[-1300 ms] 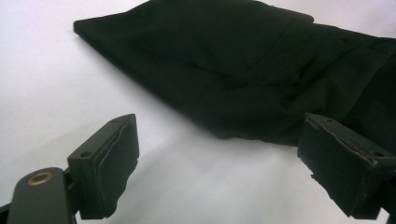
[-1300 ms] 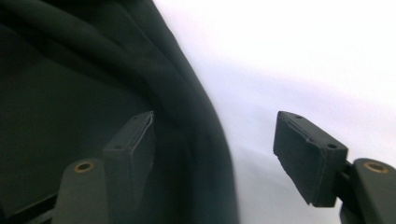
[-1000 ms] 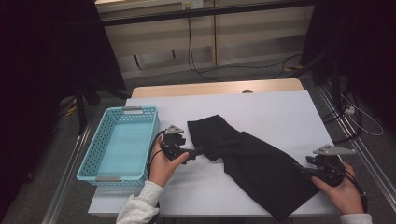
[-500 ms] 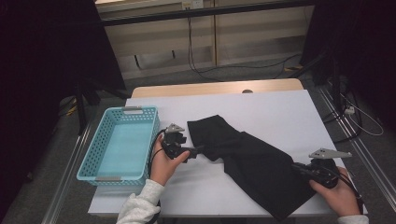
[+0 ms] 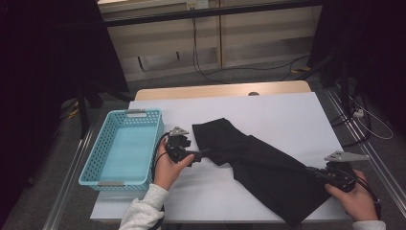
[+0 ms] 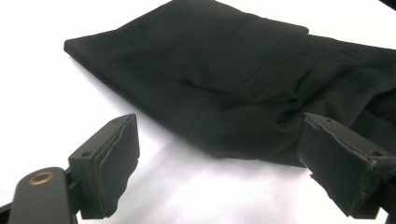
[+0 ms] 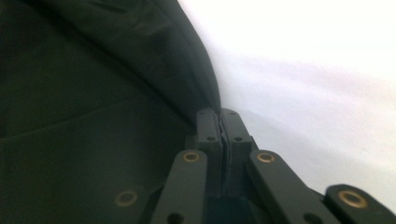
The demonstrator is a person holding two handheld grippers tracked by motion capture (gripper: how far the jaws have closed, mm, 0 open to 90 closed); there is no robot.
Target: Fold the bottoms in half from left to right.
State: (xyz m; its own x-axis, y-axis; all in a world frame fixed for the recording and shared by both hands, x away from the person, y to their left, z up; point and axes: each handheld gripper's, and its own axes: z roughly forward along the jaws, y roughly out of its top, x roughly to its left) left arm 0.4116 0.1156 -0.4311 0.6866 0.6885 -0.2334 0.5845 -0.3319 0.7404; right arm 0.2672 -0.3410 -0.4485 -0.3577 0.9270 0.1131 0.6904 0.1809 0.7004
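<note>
At the centre of the high view, a black garment [image 5: 258, 165] lies on the white counter [image 5: 287, 115], its long axis running from the middle of the frame down to the lower right. The left gripper [image 5: 203, 154], at centre left beside a blue basket [image 5: 122, 148], sits at the garment's near-left edge. The right gripper [image 5: 313, 171], at lower right, meets the cloth's lower-right edge, so each hand has one end of the long axis.

In the left gripper view, the jaws stand wide apart at the bottom corners of the frame, with nothing pressed between them. The garment [image 6: 243, 88] stretches across the upper and middle frame, its folded edge just ahead of the gap and closer to the right-hand jaw.

In the right gripper view, the jaws have just been closing and now meet at lower centre, pinched on the garment's [image 7: 93, 116] edge where dark cloth meets white counter [image 7: 317, 84]. The left side's grasp looks to be the step outstanding.
</note>
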